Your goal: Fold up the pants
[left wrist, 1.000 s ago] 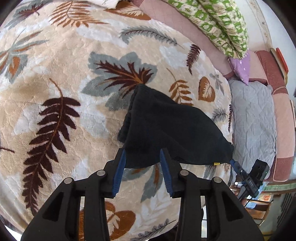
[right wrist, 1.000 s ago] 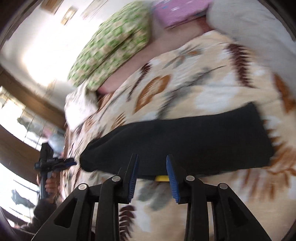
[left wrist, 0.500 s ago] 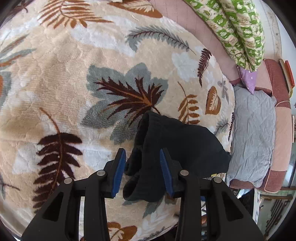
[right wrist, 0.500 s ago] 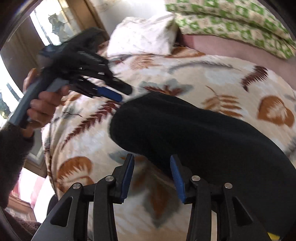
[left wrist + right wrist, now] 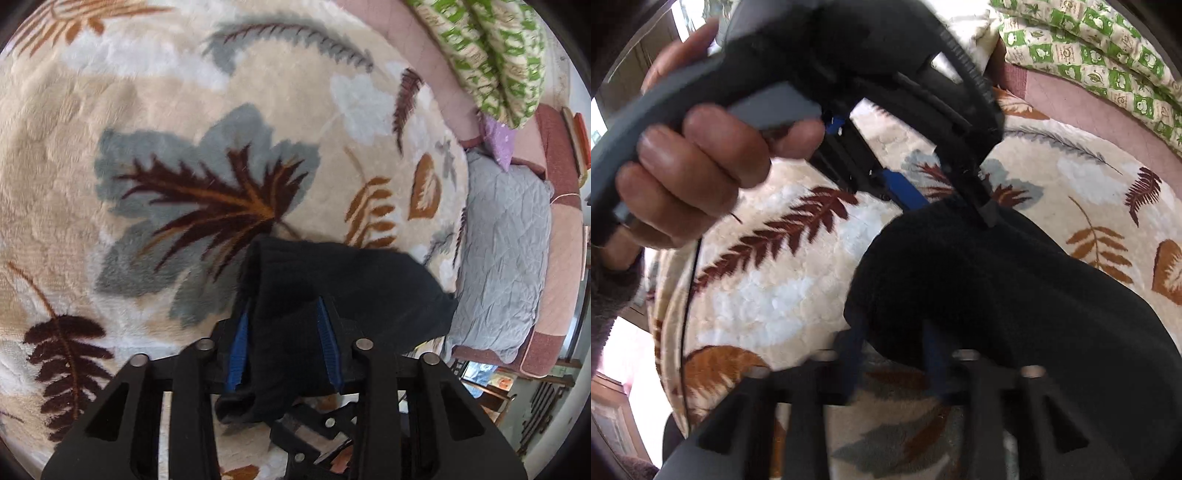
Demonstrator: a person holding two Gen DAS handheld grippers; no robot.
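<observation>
The black pants (image 5: 343,288) lie folded in a thick bundle on the leaf-patterned blanket (image 5: 166,147). My left gripper (image 5: 282,347) is open, its blue-padded fingers straddling the near end of the bundle, with cloth between them. In the right wrist view the pants (image 5: 1015,314) fill the lower right. My right gripper (image 5: 892,360) is open and blurred, its fingers around the bundle's rounded end. The left gripper (image 5: 942,192), held in a hand (image 5: 701,166), reaches onto the same end from above.
A green patterned quilt (image 5: 495,55) lies on a pink cover at the far right. A grey quilted pad (image 5: 506,258) lies beside the blanket. A purple cloth (image 5: 498,136) sits near the quilt. The bed's edge and floor clutter show at the lower right.
Both grippers have closed in on the same end of the pants. The cloth now sits between the left fingers, and the right gripper has come close beneath the left one.
</observation>
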